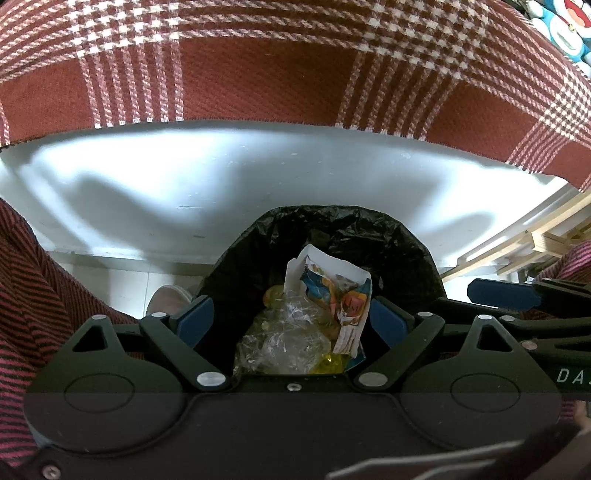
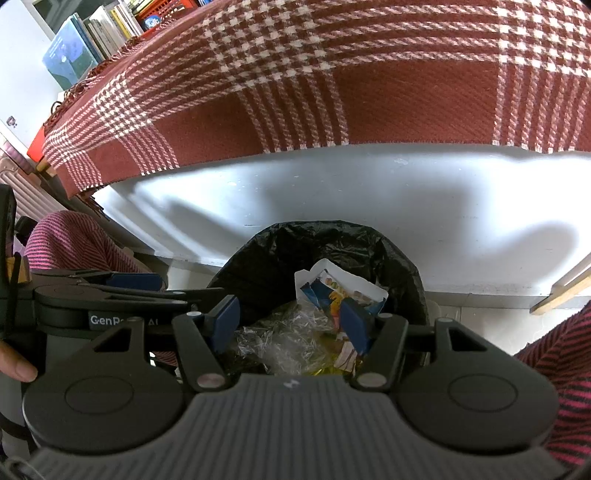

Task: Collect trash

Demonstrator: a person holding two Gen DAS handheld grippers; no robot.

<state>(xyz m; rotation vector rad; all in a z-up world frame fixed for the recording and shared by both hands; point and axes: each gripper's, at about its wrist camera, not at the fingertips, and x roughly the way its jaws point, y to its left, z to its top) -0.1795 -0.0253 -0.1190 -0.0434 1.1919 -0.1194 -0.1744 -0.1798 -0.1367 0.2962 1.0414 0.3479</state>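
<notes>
A bin lined with a black bag (image 1: 332, 229) (image 2: 266, 254) stands on the floor below both grippers. Inside lie a crumpled colourful paper wrapper (image 1: 332, 284) (image 2: 343, 284), clear crinkled plastic (image 1: 284, 332) (image 2: 288, 339) and some yellow bits. My left gripper (image 1: 291, 317) hangs open over the bin mouth with nothing between its blue pads. My right gripper (image 2: 291, 323) is open too, above the same trash; its right pad (image 2: 356, 325) overlaps the wrapper in the view. Each gripper shows at the edge of the other's view: the right one's blue pad (image 1: 498, 293), the left one's blue pad (image 2: 136, 280).
A white table edge (image 1: 221, 177) (image 2: 369, 206) rises just behind the bin, draped with a red and white plaid cloth (image 1: 258, 74) (image 2: 369, 92). Striped sleeves (image 1: 33, 295) (image 2: 554, 350) flank the grippers. A shoe (image 1: 166, 295) stands left of the bin, wooden slats (image 1: 535, 240) at the right, books (image 2: 92, 33) far back left.
</notes>
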